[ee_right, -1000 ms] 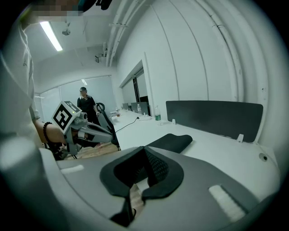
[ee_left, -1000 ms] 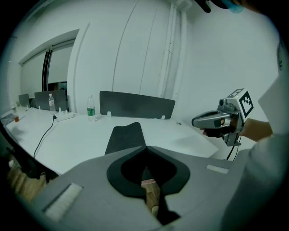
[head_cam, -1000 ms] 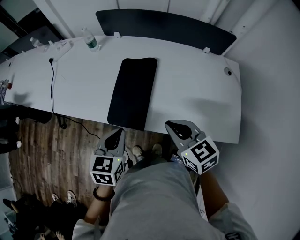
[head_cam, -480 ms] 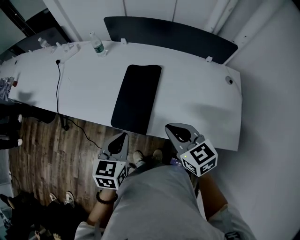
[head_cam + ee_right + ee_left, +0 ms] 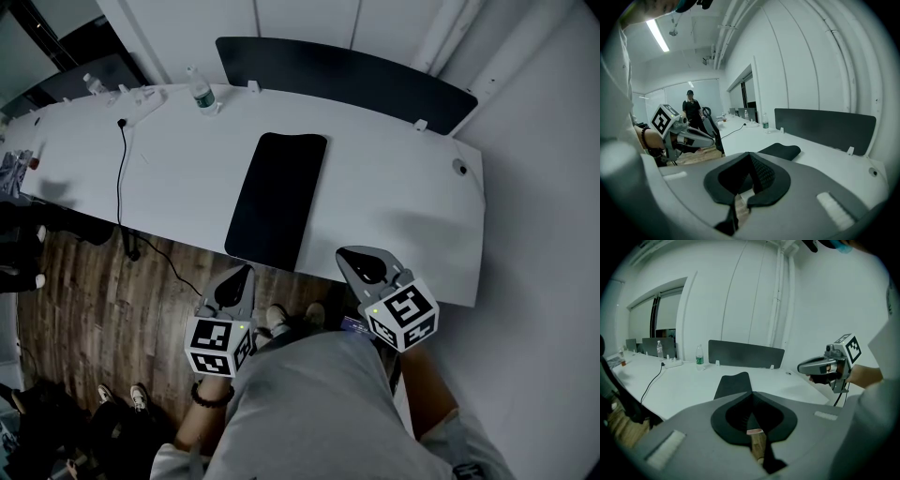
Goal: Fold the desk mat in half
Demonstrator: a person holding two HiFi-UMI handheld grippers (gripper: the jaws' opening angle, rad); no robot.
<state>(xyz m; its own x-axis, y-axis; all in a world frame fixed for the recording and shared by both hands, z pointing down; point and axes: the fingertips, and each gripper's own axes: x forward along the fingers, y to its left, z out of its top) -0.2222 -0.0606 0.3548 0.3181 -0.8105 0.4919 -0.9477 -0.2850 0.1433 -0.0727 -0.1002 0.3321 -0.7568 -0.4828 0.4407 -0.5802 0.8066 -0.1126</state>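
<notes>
The black desk mat [image 5: 278, 199] lies lengthwise across the white desk [image 5: 394, 187], its near end at the desk's front edge. In the right gripper view the mat [image 5: 780, 151] has a thick, rounded near end. My left gripper [image 5: 242, 270] hangs over the wooden floor, just short of the mat's near end, jaws shut and empty. My right gripper [image 5: 349, 253] is level with the desk's front edge, to the right of the mat, also shut on nothing. Each gripper view shows its own jaws closed [image 5: 751, 404] [image 5: 749, 161] and pointed toward the mat [image 5: 733, 383].
A water bottle [image 5: 201, 94], a power strip [image 5: 141, 97] and a black cable [image 5: 122, 159] are at the desk's far left. A dark divider panel [image 5: 347, 70] runs along the back edge. A white wall [image 5: 544, 234] closes the right side. A person [image 5: 691, 110] stands beyond the desk.
The desk and mat have slid a little lower and to the right in the head view. Both grippers stay shut in about the same place.
</notes>
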